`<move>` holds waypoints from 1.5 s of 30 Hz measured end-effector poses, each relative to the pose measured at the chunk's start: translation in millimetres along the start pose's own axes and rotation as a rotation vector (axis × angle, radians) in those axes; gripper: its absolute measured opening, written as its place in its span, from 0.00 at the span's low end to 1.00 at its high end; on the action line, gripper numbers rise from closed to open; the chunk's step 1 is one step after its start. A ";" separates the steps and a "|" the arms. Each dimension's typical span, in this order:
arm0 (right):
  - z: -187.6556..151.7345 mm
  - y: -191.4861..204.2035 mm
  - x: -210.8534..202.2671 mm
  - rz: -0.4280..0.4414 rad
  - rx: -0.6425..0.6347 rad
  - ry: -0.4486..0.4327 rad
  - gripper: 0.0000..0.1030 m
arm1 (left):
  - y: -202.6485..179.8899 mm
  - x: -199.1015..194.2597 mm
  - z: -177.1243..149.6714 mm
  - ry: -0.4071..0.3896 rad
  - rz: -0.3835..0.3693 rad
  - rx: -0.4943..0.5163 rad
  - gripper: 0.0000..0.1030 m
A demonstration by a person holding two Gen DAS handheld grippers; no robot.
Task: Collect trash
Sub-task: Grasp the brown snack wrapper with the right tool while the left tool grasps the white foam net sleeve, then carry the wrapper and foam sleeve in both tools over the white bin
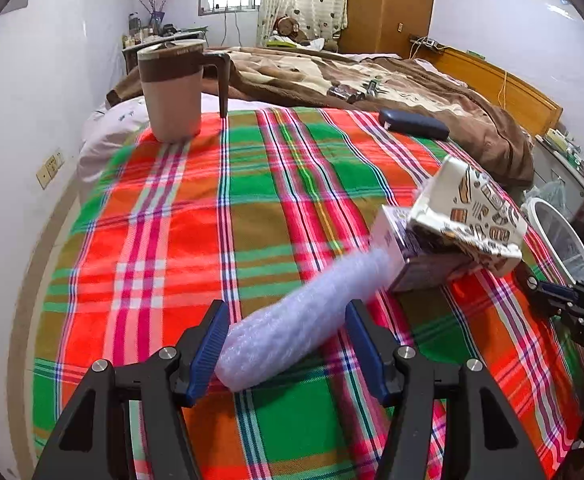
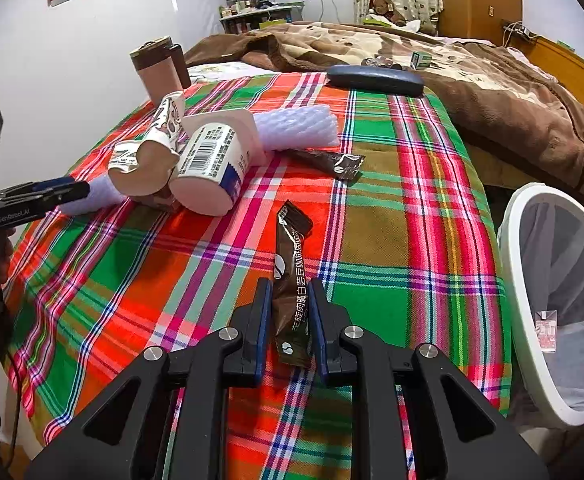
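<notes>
Plaid blanket [image 2: 391,208] mostly bare at centre and near left; white bin [image 2: 531,320] hangs just past right edge. Right gripper [image 2: 290,320] clenched on glossy brown sachet [image 2: 292,264], flat on blanket. Left gripper [image 1: 286,340] half spread, straddling bubble-wrap roll [image 1: 292,320], pads apart from it. Crumpled paper cup [image 1: 471,216] and carton [image 1: 403,256] touch roll's far end.

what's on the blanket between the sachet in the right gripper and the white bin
Nothing: in the right wrist view only bare plaid blanket runs from the brown sachet, pinched in the right gripper, to the white bin beside the bed.
</notes>
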State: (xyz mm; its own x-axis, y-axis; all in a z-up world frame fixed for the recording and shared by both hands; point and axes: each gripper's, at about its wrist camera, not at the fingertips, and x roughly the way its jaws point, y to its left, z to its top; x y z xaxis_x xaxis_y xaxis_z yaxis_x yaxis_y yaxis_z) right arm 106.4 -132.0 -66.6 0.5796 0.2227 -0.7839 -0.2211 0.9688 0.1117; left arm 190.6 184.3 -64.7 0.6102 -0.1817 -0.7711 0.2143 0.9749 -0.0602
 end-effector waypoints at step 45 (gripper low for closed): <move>-3.2 1.9 -3.6 0.030 0.022 -0.017 0.18 | -47.0 -2.7 -15.0 0.018 -0.033 -0.032 0.26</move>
State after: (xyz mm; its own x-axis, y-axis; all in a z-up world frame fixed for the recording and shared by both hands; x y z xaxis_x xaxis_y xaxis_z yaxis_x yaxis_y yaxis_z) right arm 101.4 -131.4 -65.5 0.5864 0.2533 -0.7694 -0.2212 0.9638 0.1488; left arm 167.5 140.8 -69.3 0.5895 -0.2120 -0.7794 0.2096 0.9720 -0.1058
